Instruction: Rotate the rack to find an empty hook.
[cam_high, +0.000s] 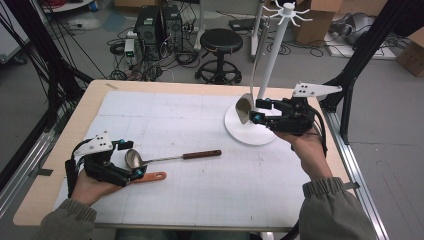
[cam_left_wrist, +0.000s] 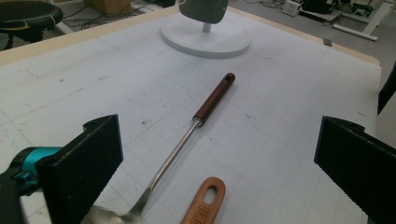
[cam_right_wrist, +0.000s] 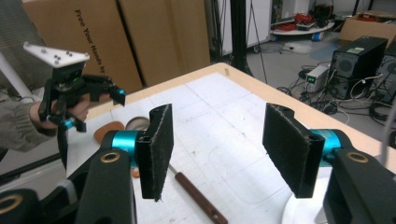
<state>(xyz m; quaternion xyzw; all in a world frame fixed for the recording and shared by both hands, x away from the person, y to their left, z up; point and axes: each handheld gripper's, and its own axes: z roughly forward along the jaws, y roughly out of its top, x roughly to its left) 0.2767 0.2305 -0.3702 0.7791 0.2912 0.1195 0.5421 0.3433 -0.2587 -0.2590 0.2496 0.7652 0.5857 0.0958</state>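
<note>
Ladle (cam_high: 172, 157) with a steel bowl and a dark brown handle is lying flat on the white gridded mat (cam_high: 210, 200), its bowl toward nine o'clock and its handle end pointing toward three o'clock in the high view. Left gripper (cam_high: 129, 159) is sitting at the ladle's bowl, held by the person's left hand (cam_high: 85, 187) at about eight o'clock on the table; its jaws are standing wide apart, with nothing pinched between them. In the left gripper view the ladle's shaft is running away toward one o'clock between the two black jaws, touching neither. A wooden utensil with an orange-brown handle (cam_high: 150, 176) is lying just beside the ladle, at its six o'clock side.

Right gripper (cam_high: 257, 111) is hovering at about two o'clock on the table, over the round base of the white rack (cam_high: 250, 135), held by the right hand (cam_high: 302, 140). Its jaws are standing partly open and holding nothing. A second, grey spoon (cam_high: 244, 107) is hanging from the rack, its bowl just at the nine o'clock side of these jaws; whether they are touching it I cannot tell.
</note>
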